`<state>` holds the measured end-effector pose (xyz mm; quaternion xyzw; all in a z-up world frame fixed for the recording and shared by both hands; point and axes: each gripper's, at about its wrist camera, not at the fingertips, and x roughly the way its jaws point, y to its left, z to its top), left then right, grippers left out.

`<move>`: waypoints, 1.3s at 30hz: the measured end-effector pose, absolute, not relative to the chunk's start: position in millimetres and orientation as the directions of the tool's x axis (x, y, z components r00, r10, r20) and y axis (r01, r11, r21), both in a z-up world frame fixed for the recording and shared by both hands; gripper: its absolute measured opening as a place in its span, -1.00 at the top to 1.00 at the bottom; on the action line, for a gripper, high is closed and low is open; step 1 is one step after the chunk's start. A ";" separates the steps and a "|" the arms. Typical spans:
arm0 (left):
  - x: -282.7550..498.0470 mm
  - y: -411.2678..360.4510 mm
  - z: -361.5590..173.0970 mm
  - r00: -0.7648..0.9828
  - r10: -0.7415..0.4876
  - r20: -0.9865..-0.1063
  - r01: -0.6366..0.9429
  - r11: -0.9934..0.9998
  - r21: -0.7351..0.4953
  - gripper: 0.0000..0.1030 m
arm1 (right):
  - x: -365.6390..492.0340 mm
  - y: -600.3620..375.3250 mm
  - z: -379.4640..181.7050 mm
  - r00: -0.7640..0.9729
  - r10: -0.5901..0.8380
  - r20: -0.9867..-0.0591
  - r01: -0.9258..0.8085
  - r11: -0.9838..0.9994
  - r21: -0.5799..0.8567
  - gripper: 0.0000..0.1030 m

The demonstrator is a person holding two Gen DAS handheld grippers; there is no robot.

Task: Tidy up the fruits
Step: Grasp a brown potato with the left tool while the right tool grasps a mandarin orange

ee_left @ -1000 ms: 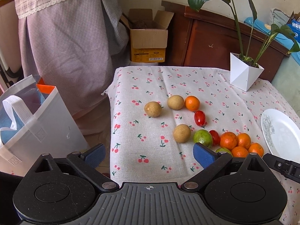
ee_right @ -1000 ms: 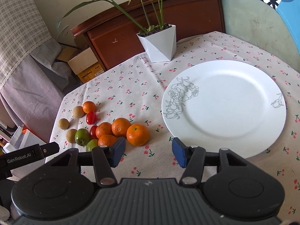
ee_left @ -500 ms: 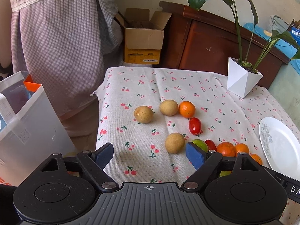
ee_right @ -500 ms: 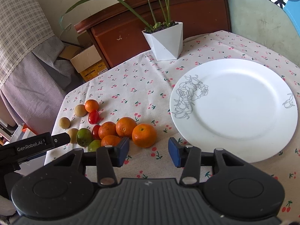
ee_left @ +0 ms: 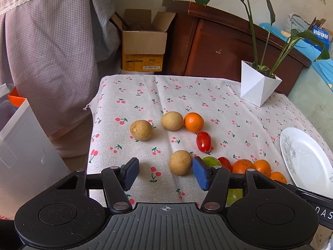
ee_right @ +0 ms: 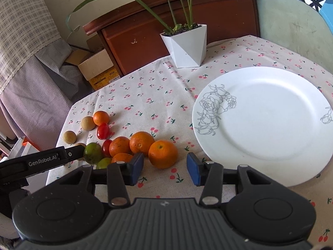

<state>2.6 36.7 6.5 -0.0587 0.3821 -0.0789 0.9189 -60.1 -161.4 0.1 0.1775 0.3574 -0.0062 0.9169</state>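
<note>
Left gripper [ee_left: 164,171], its jaws just narrowed yet gripping nothing, hovers beside the nearest round tan fruit [ee_left: 180,162] on the cherry-print tablecloth [ee_left: 187,95]. Right gripper [ee_right: 165,167], parted and empty, faces the nearest orange [ee_right: 163,154] beside the bare white rose-patterned plate [ee_right: 260,112]. Centre the tan fruit between the pads before squeezing, as it may roll. Counted: three tan fruits, five oranges, two red tomatoes, seemingly two green fruits, partly hidden.

Left tool [ee_left: 165,173] jaws just closing, still apart, right tool [ee_right: 165,167] part-open, both tilted downward
</note>
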 end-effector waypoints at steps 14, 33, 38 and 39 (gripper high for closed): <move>1.8 26.3 4.4 0.688 -0.237 -0.686 0.162 0.971 -0.173 0.46 | -58.2 -160.5 -1.2 0.751 0.108 -0.651 0.143 0.937 0.320 0.37; -4.5 24.6 8.7 0.697 -0.245 -0.674 0.167 0.970 -0.180 0.56 | -63.0 -166.6 1.9 0.760 0.107 -0.641 0.161 0.925 0.344 0.39; -3.3 24.4 6.0 0.690 -0.241 -0.682 0.162 0.970 -0.179 0.56 | -62.1 -165.5 -1.4 0.750 0.104 -0.653 0.167 0.926 0.339 0.39; -3.5 24.3 6.3 0.691 -0.240 -0.681 0.161 0.971 -0.179 0.56 | -61.8 -165.6 -0.7 0.751 0.105 -0.652 0.167 0.925 0.342 0.39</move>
